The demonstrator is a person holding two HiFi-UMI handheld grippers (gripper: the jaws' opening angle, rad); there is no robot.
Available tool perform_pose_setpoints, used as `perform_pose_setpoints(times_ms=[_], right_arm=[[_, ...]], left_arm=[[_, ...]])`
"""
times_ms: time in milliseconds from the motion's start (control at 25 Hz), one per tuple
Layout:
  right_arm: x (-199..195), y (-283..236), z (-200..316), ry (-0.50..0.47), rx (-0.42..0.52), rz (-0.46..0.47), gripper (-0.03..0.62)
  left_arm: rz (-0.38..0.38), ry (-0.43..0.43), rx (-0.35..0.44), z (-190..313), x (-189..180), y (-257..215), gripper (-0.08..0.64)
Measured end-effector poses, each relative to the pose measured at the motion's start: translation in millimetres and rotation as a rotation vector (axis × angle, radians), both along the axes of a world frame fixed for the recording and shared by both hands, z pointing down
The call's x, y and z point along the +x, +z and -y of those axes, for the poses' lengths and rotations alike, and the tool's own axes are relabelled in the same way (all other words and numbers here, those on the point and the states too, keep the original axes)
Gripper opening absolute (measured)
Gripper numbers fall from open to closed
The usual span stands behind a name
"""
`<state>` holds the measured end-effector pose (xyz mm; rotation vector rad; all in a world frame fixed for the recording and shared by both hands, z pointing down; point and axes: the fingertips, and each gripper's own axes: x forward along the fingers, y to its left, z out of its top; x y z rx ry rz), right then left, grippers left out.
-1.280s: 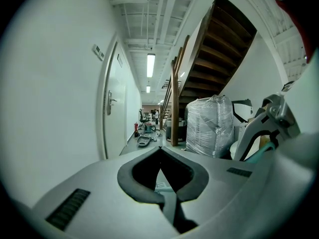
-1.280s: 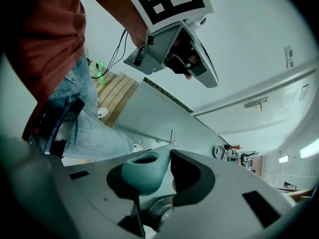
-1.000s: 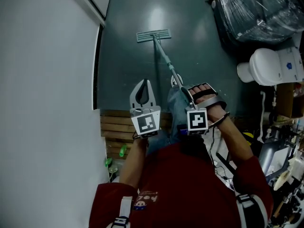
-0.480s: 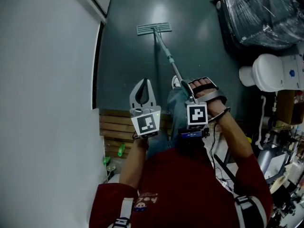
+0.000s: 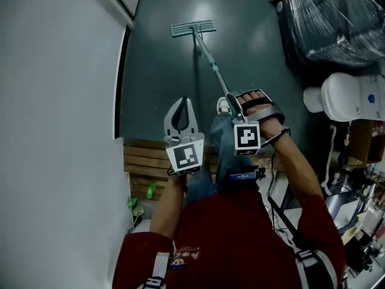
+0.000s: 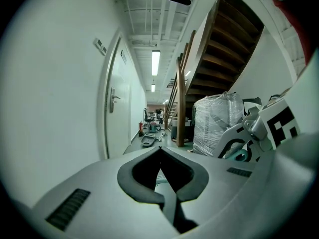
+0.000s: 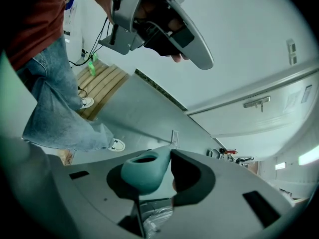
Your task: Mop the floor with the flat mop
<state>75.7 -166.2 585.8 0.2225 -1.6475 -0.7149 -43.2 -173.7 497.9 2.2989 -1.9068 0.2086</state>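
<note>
Dark, glossy corridor floor [image 5: 162, 71] stretches away between a white wall [image 5: 60, 101] on the left and a plastic-wrapped load [image 5: 337, 17] on the far right. The flat mop [image 5: 203, 50] is set out ahead of the person: its head [image 5: 193, 28] lies flat on the floor at the far end, square to the corridor. Its handle [image 5: 213, 71] slopes back to the near right, up to the right gripper [image 7: 167, 158]. The teal grip end [image 7: 144, 172] of the handle is clamped between that gripper's jaws. The left gripper [image 5: 182, 103] is held just left of the handle, apart from it, with its jaws closed on nothing.

The stroke is judged best made with the head kept flat and evenly pressed. With only the top end held, control is likely poor, so a second hold lower down would probably be needed. The handle should be swung clear of the person's shoe [image 5: 222, 105], and the head kept off the wooden slats [image 5: 144, 161] near the wall.
</note>
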Motion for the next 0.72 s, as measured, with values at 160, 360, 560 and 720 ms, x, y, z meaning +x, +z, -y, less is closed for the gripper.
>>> perform_pose_setpoints(times_ms=[160, 360, 560, 720], right_arm=[[-4.8, 9.5, 19.2, -0.003, 0.004, -0.002, 0.121], [-10.9, 23.7, 40.1, -0.003, 0.026, 0.005, 0.121], [-20.5, 34.2, 60.8, -0.002, 0.037, 0.000, 0.121], [-28.8, 42.6, 81.2, 0.018, 0.069, 0.029, 0.121]], left_arm=[[-0.003, -0.009, 0.007, 13.1, -2.9, 2.9, 0.015], [-0.005, -0.022, 0.012, 22.6, -7.5, 6.4, 0.015], [-0.010, -0.037, 0.004, 30.5, -14.4, 14.2, 0.015], [-0.007, -0.039, -0.006, 38.6, -17.7, 21.3, 0.015]])
